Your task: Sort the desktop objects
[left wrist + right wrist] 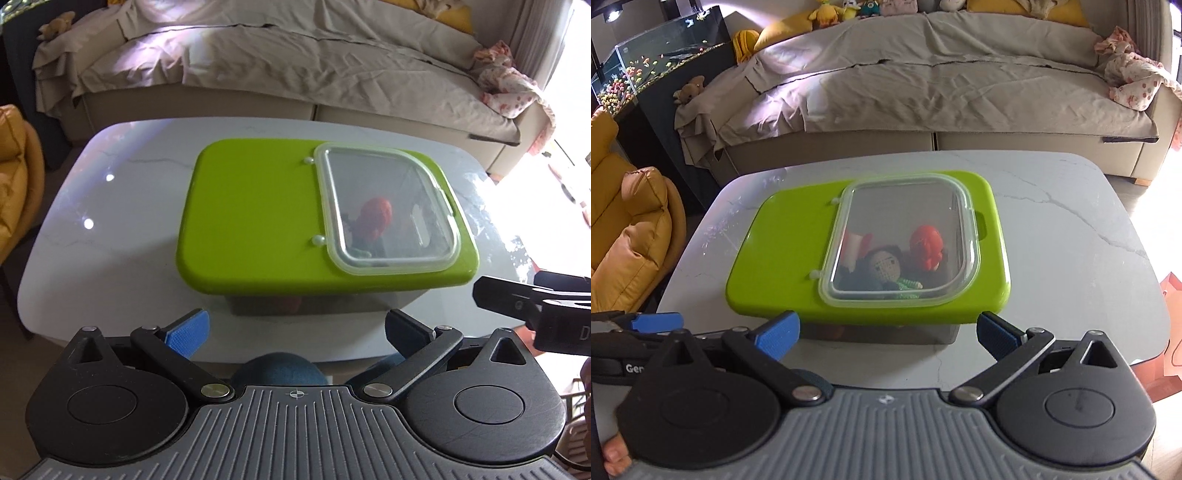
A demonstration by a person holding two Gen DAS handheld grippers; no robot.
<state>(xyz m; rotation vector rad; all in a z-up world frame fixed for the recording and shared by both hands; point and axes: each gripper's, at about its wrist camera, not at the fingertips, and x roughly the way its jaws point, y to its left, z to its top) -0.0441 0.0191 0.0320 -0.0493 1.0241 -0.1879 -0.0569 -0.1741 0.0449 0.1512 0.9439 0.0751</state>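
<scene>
Surface: we see a pale marble-patterned surface [1071, 236] with rounded corners, carrying one container near its middle.
Box: a grey storage box [879, 334] sits on the surface, capped by a lime-green lid [775, 258] that overhangs its walls.
Hatch: we find a clear plastic hatch [901, 236] set into the right part of the green lid, lying flat and closed, with two small white hinge knobs along its left edge.
Contents: through the hatch we make out an orange-red toy [925, 245], a crocheted doll with a beige face and dark hair [884, 264], and something red and white [855, 242] behind them; all lie inside the box.
Left gripper: the left gripper [295, 328] hangs just short of the box's near side, its jaws spread wide with nothing between them, blue pads [188, 332] apart from the box.
Right gripper: the right gripper [888, 330] faces the same near side, jaws likewise spread wide and empty, one blue pad under each near corner of the lid in its view.
Spacing: we see the two grippers close side by side, each showing at the edge of the other's view.
Background: a sofa [923, 74] draped in a beige sheet stands beyond the surface, a yellow armchair [624, 229] to the left, and a fish tank [646, 62] further back.
</scene>
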